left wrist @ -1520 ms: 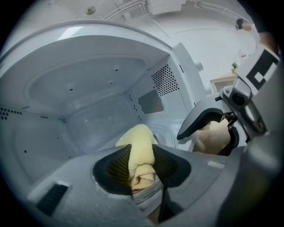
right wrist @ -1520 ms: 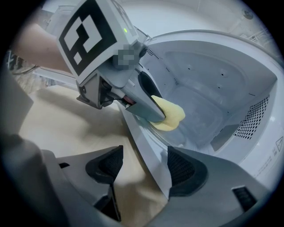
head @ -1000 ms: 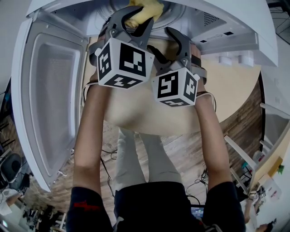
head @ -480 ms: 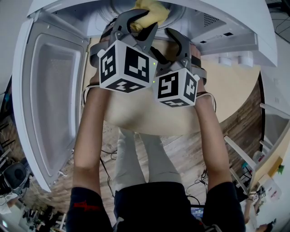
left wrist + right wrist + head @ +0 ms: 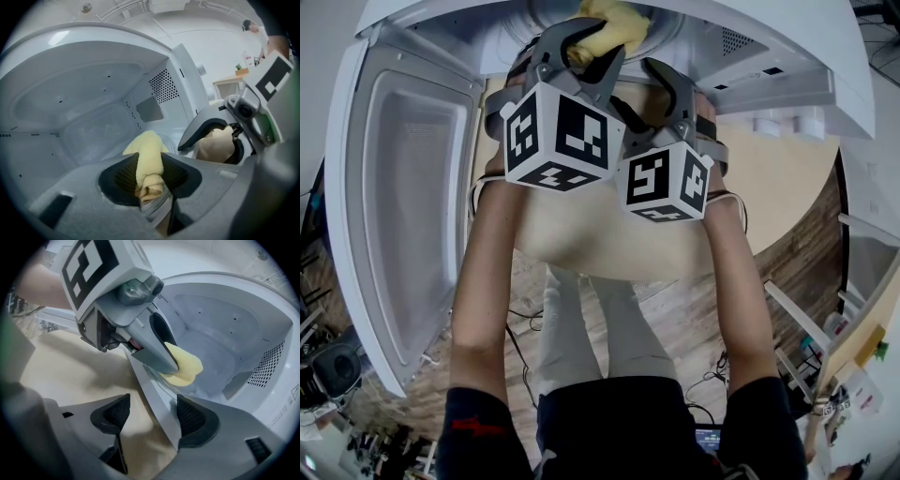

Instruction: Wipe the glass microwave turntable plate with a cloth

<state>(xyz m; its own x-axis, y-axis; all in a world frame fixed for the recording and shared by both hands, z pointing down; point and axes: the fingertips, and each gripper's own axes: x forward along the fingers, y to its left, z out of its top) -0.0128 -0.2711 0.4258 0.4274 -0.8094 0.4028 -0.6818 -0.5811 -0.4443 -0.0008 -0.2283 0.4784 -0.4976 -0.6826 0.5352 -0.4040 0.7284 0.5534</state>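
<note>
Yellow cloth [image 5: 149, 149] in left claw [image 5: 150, 180]

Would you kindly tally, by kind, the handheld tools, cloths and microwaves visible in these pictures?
Tools: 2 (left tool, right tool)
Cloth: 1, yellow
Microwave: 1, white, door open
Total: 4

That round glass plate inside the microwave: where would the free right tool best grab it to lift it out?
Probably its front rim, coming straight in through the opening. The glass plate lies flat inside the microwave, closed in on every other side, so only that thin near edge fits between jaws. The right tool is open, holding nothing.
</note>
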